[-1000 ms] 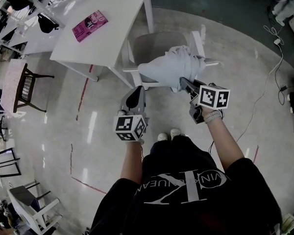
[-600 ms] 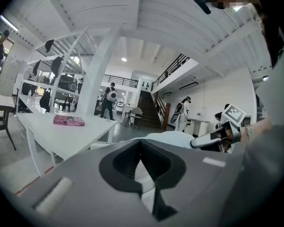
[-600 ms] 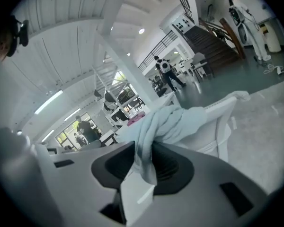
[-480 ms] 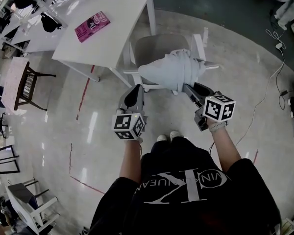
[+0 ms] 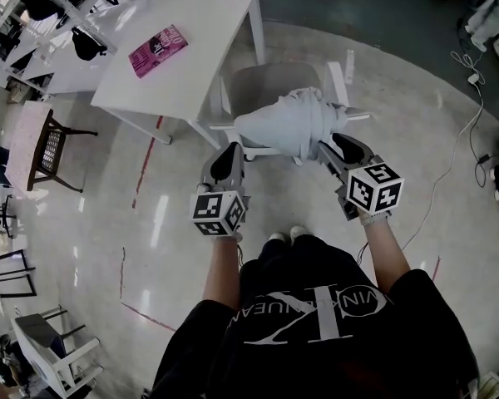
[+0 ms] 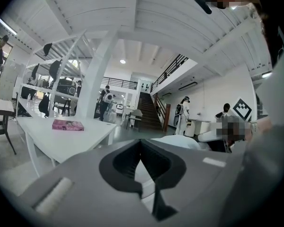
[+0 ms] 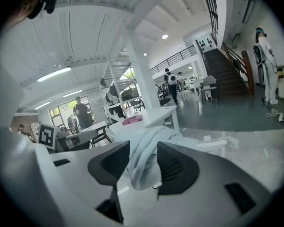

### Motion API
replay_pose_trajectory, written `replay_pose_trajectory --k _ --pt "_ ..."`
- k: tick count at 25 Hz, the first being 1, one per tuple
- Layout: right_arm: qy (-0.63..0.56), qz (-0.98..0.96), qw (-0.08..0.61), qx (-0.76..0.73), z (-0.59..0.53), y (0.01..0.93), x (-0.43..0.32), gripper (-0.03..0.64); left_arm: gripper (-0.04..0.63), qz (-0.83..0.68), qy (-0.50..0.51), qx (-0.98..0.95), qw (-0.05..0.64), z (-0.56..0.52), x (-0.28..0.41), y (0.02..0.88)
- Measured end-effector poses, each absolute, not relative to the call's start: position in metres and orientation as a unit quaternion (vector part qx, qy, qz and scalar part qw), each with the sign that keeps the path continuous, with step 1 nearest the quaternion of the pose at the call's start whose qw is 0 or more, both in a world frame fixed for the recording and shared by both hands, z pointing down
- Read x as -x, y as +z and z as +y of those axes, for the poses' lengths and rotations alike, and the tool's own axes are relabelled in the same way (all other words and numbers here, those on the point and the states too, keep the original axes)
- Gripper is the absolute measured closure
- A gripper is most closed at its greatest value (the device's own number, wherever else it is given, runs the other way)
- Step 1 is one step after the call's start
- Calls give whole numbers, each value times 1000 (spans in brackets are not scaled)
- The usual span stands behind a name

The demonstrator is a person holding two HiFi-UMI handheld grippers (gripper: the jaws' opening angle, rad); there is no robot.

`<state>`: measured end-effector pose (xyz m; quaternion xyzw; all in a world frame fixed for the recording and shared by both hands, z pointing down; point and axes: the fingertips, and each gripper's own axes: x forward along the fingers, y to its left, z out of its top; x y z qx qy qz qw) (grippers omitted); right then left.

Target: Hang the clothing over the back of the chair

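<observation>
A pale grey garment (image 5: 291, 123) lies bunched over the back rail of a white chair (image 5: 262, 81), whose seat faces the table. My right gripper (image 5: 336, 145) is just to the right of the garment's hanging end. Its jaws have just been opening and stand open. In the right gripper view the garment (image 7: 144, 167) hangs in the gap of the right gripper (image 7: 143, 145), with neither pad pressing on it. My left gripper (image 5: 230, 150) hovers in front of the chair's left side, shut and empty. In the left gripper view, the left gripper (image 6: 141, 143) has its tips meeting.
A white table (image 5: 191, 65) with a pink book (image 5: 157, 45) stands right behind the chair. A dark chair (image 5: 50, 148) sits at the left, another white chair (image 5: 58, 356) at the bottom left. Cables (image 5: 470, 73) trail across the floor at the right.
The right gripper was shut on the garment's end. It has let go, rolled, and pulled back a little. The garment stays draped over the chair back. The left gripper has barely moved.
</observation>
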<state>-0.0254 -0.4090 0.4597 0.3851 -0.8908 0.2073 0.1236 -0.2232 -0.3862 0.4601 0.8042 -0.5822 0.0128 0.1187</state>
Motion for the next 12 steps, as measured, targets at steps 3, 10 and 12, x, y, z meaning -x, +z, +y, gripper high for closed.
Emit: replay_pose_trajectory --k 3,10,12 --pt "181 -890 123 -400 -414 450 19 468 583 -582 10 -805 114 -389 223 455" --pt "141 -892 109 -416 -418 432 13 507 583 -587 7 -803 103 -391 225 446" --pt "132 -892 107 -419 -419 428 12 535 583 -589 6 -802 101 -391 226 443"
